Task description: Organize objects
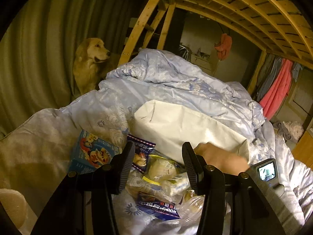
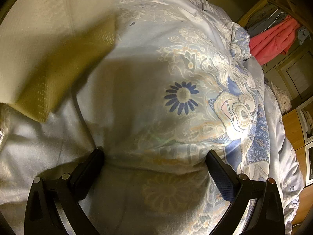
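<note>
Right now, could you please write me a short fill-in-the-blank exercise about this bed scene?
1. The left hand-held gripper hovers with its jaws ____ over the snack packets.
2. The animal beside the bed is a ____.
3. The white paper bag lies on the ____.
4. The right hand-held gripper holds ____.

Missing words: open; dog; quilt; nothing

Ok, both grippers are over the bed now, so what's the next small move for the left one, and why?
Probably lower the left gripper onto the yellow-edged snack packet and close. Its jaws stand open right above the snack pile on the quilt, and the white paper bag lies just beyond. The right gripper is open over bare quilt, holding nothing.
</note>
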Demonstrator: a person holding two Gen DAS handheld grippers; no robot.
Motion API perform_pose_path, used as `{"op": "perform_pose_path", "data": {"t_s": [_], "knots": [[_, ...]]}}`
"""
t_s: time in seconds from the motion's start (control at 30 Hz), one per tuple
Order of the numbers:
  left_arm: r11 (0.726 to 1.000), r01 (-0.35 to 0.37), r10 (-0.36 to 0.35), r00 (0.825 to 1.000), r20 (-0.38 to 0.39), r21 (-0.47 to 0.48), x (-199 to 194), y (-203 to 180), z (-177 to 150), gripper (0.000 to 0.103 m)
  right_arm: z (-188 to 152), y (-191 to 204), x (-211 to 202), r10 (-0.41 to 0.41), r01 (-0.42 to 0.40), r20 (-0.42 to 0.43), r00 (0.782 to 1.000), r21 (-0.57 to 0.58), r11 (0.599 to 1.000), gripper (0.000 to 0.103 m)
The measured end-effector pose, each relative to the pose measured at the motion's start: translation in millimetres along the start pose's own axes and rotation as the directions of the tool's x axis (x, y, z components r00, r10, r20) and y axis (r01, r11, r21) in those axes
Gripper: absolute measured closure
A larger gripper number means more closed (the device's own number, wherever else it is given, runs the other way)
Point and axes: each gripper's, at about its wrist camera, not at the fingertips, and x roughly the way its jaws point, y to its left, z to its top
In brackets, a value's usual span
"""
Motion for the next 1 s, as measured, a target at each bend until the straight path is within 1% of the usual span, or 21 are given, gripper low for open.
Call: {"op": "perform_pose_path", "data": {"t_s": [0.3, 0.53, 0.6, 0.7, 0.8, 0.83, 1.0], "knots": [[1.0, -0.003, 0.003, 1.0, -0.006, 0.003, 3.2, 0.0, 2.6, 0.054, -0.1, 0.1, -0.1, 0.0, 0.0, 0.0, 1.0, -0.001, 1.0, 0.0], [1.0, -0.006, 0.006, 1.0, -0.008, 0.011, 3.1, -6.9, 3.4, 0.054, 0.1, 0.6, 0.4, -0.001, 0.001, 0.0, 1.0, -0.001, 1.0, 0.0], [0.999, -0.033, 0.034, 0.999, -0.036, 0.024, 8.1, -9.1, 2.7, 0.054, 0.0, 0.6, 0.3, -0.001, 0.001, 0.0, 1.0, 0.0, 1.0, 0.0], [0.994, -0.081, 0.088, 0.99, -0.111, 0.069, 23.5, -12.7, -3.0, 0.054, 1.3, -0.6, 1.7, -0.002, 0.002, 0.0, 1.0, -0.001, 1.0, 0.0], [0.994, -0.078, 0.089, 0.985, -0.147, 0.075, 31.1, -10.3, -8.8, 0.054, 2.3, -0.8, 3.6, -0.002, 0.002, 0.0, 1.0, -0.001, 1.0, 0.0], [0.995, -0.074, 0.083, 0.985, -0.148, 0.066, 30.4, -9.5, -8.8, 0.054, 2.3, -0.9, 3.7, -0.002, 0.002, 0.0, 1.0, -0.001, 1.0, 0.0], [0.999, -0.044, 0.046, 0.995, -0.092, 0.031, 13.2, -6.5, -5.4, 0.054, 2.5, -1.6, 3.0, -0.002, 0.002, 0.0, 1.0, -0.001, 1.0, 0.0]]}}
